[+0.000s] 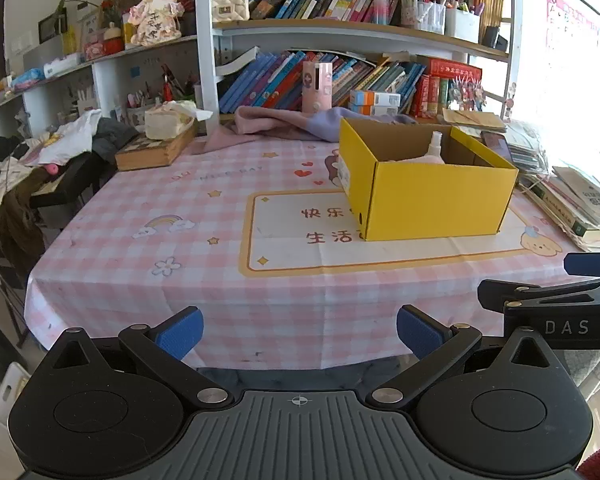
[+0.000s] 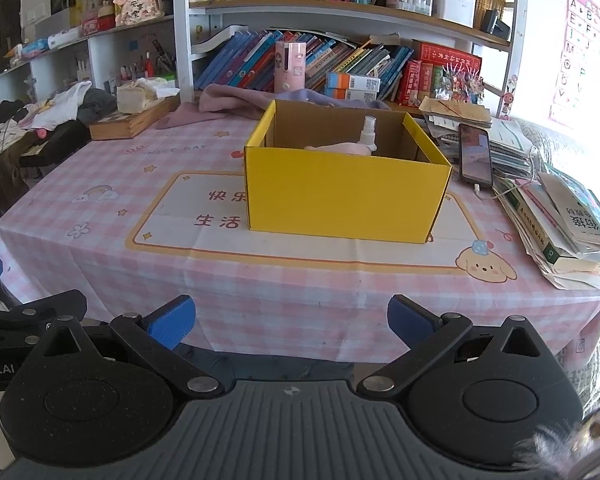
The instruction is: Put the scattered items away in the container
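A yellow cardboard box (image 1: 432, 196) (image 2: 346, 192) stands open on the pink checked tablecloth (image 1: 180, 216) (image 2: 100, 232). Inside it a small white spray bottle (image 1: 436, 142) (image 2: 369, 130) stands upright beside a pale pink soft item (image 1: 416, 159) (image 2: 340, 147). My left gripper (image 1: 300, 330) hangs open at the table's near edge, nothing between its blue pads. My right gripper (image 2: 290, 320) is open too, back from the box at the near edge. In the left wrist view, the right gripper's body (image 1: 552, 304) shows at the right side.
A black phone (image 2: 476, 156) lies on stacked books and papers (image 2: 560, 216) right of the box. Behind the box are a pink and lilac cloth (image 2: 252, 98), a pink cylinder (image 2: 290, 66), a wooden box with tissues (image 1: 156, 148) and bookshelves. Clothes pile at the left (image 1: 40, 152).
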